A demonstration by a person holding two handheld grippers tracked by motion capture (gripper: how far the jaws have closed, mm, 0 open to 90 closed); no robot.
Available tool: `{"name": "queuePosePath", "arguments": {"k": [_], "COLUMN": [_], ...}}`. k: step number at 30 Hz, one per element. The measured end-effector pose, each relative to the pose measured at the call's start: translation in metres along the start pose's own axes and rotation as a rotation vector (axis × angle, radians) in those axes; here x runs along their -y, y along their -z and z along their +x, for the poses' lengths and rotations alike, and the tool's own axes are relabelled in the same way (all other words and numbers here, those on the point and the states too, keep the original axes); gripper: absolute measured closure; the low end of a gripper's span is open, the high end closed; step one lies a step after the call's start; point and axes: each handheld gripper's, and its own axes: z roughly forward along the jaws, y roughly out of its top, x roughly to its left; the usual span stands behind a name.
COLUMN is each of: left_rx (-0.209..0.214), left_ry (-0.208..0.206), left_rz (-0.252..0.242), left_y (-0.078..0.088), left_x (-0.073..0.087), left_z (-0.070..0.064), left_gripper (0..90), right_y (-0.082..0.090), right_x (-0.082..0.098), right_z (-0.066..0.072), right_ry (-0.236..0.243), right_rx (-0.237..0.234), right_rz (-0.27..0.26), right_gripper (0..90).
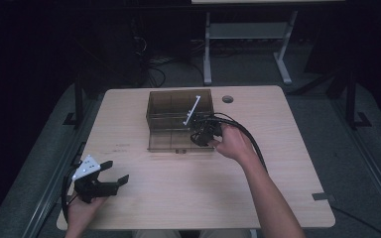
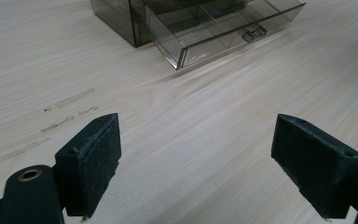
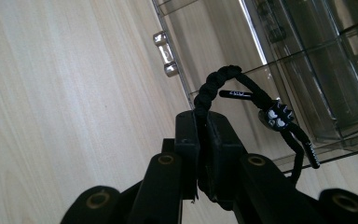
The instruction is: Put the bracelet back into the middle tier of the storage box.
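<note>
Right gripper view: fingers (image 3: pixel 205 140) clamp a black braided cord (image 3: pixel 214 84); left fingers (image 2: pixel 93 158) wide apart, empty.

A light wooden bench (image 1: pixel 144 198) is standing on a grey floor (image 1: pixel 337 124). Behind the bench, a white-legged table frame (image 1: pixel 248 29) is standing in the dark room, and black cables (image 1: pixel 154 69) are lying beside that frame.

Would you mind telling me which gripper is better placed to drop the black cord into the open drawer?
Right. The right gripper is shut on the cord at the drawer; the left gripper sits open, far off.
</note>
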Motion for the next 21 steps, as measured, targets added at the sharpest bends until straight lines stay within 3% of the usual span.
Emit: {"name": "queuePosePath", "arguments": {"k": [21], "left_rx": [0.000], "left_ry": [-0.007], "left_rz": [0.010], "left_y": [0.001], "left_x": [0.000], "left_z": [0.000], "left_gripper": [15.2], "right_y": [-0.018], "right_x": [-0.002], "right_z": [-0.011], "right_ry": [-0.024], "right_rx": [-0.024], "right_rz": [0.021], "right_gripper": [82.8]}}
